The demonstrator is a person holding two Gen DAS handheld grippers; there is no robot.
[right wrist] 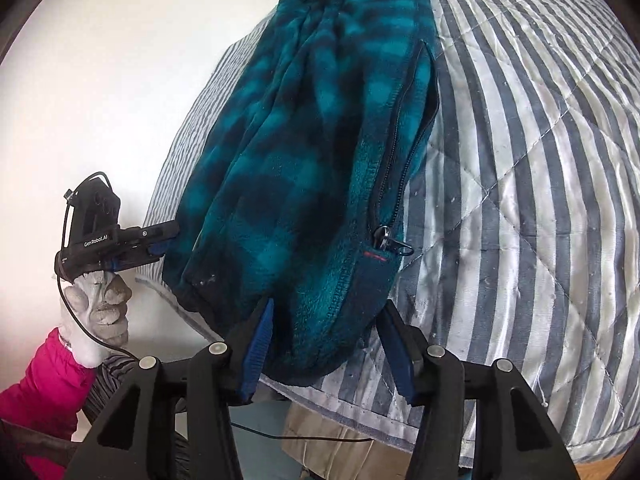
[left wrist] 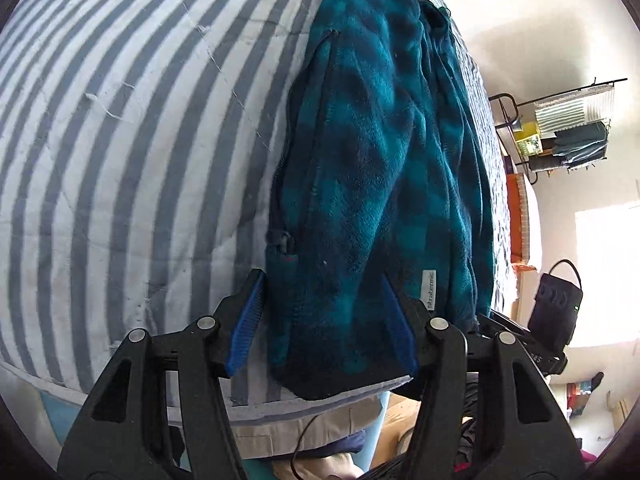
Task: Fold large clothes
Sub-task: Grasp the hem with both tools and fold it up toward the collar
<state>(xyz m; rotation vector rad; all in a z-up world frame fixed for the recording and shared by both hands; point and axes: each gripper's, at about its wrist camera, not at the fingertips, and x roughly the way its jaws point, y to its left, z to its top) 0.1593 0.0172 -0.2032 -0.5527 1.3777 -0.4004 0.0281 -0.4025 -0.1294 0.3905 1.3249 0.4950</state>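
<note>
Two grippers, left (left wrist: 324,316) and right (right wrist: 326,340), fingers apart, flank one fleece jacket (left wrist: 380,168).

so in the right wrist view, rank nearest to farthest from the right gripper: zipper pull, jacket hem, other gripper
From the right gripper:
1. jacket hem, between its open fingers.
2. zipper pull, just ahead, slightly right.
3. left gripper, far left, at the jacket's other edge.

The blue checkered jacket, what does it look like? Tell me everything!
The jacket is fuzzy fleece, teal with dark checks, folded into a long bundle on the striped quilt. A dark zipper with a metal pull runs down one edge. Both grippers, left and right, stand open around its near hem.
</note>
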